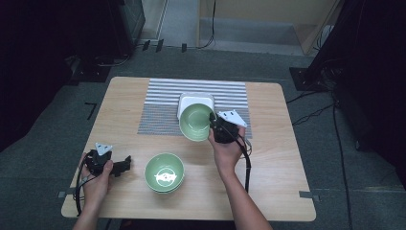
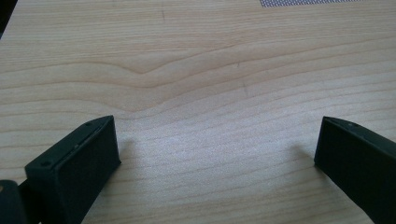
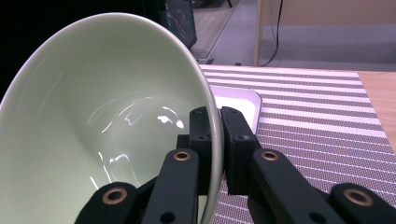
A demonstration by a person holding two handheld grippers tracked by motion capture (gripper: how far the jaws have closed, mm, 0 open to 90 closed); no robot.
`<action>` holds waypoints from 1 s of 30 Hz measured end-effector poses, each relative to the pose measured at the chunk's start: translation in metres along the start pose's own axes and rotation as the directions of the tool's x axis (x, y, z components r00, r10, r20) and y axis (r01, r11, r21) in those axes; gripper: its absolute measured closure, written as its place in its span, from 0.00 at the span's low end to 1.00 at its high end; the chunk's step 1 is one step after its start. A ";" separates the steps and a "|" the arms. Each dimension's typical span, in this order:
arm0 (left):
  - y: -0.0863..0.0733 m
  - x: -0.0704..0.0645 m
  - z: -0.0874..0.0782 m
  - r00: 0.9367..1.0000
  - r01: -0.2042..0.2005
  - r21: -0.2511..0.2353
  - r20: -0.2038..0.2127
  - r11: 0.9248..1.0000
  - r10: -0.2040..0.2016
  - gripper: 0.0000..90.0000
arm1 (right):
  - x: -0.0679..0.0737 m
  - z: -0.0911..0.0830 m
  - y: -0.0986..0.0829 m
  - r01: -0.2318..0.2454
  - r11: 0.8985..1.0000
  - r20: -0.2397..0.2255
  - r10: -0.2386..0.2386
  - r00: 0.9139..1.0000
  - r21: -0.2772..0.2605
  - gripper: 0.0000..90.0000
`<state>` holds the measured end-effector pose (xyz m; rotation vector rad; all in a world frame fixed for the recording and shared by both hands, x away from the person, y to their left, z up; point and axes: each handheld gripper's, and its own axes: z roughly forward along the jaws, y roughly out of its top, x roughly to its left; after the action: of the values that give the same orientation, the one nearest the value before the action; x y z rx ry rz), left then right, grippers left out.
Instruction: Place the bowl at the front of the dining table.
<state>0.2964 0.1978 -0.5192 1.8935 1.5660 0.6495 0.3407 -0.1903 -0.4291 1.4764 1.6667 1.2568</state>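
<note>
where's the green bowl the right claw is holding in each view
High view: the held green bowl is tilted at table centre, over the striped mat, with the right claw pinching its right rim.
Left gripper view: not in it; bare wooden table between open jaws.
Right gripper view: the bowl takes up the left half, its rim clamped between the jaws.
Shared landmark: the striped mat, its corner also at the left gripper view's top edge.
</note>
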 end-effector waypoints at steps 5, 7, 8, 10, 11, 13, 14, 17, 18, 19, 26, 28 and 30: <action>0.000 0.000 0.000 1.000 0.000 0.001 0.000 1.000 0.000 0.00 | -0.003 0.015 0.004 -0.009 1.000 0.018 0.009 1.000 0.015 0.94; 0.000 0.000 0.000 1.000 0.000 0.001 0.001 1.000 0.000 0.00 | -0.004 0.017 0.004 -0.013 1.000 0.018 0.012 1.000 0.017 0.94; 0.000 0.000 0.000 1.000 0.000 0.001 0.001 1.000 0.000 0.00 | -0.005 0.020 0.005 -0.021 1.000 0.022 0.021 1.000 0.021 0.94; 0.000 0.000 0.000 1.000 0.000 0.001 0.000 1.000 0.000 0.00 | -0.007 0.026 0.006 -0.031 0.999 0.026 0.030 0.999 0.024 0.94; 0.000 0.000 0.000 1.000 0.000 0.001 0.000 1.000 0.000 0.00 | -0.008 0.028 0.007 -0.032 0.999 0.029 0.031 0.999 0.026 0.94; 0.000 0.000 0.000 1.000 0.003 0.000 -0.002 1.000 -0.003 0.00 | -0.010 0.035 0.007 -0.037 0.999 0.040 0.035 0.999 0.034 0.94; 0.000 0.000 0.000 1.000 0.003 0.000 -0.004 1.000 -0.003 0.00 | -0.010 0.038 0.008 -0.039 0.999 0.044 0.037 0.998 0.038 0.94; 0.000 0.000 0.000 1.000 0.004 0.001 -0.005 1.000 -0.004 0.00 | -0.012 0.048 0.009 -0.049 0.997 0.055 0.047 0.997 0.053 0.94; 0.000 0.000 0.000 1.000 0.003 0.001 -0.005 1.000 -0.003 0.00 | -0.012 0.051 0.009 -0.049 0.997 0.056 0.046 0.997 0.057 0.94; 0.000 0.000 0.000 1.000 0.003 0.001 -0.005 1.000 -0.003 0.00 | -0.012 0.054 0.009 -0.050 0.997 0.060 0.046 0.997 0.061 0.94; 0.000 0.000 0.000 1.000 0.004 0.000 -0.005 1.000 -0.004 0.00 | -0.011 0.078 0.013 -0.082 0.992 0.073 0.076 0.994 0.094 0.94; 0.000 0.000 0.000 1.000 0.003 0.001 -0.005 1.000 -0.003 0.00 | -0.010 0.084 0.014 -0.093 0.990 0.078 0.085 0.993 0.103 0.94; 0.000 0.000 0.000 1.000 0.003 0.001 -0.005 1.000 -0.003 0.00 | -0.009 0.090 0.015 -0.094 0.989 0.087 0.085 0.993 0.111 0.94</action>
<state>0.2969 0.1980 -0.5192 1.8906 1.5724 0.6527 0.4282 -0.1759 -0.4526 1.6658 1.6591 1.1463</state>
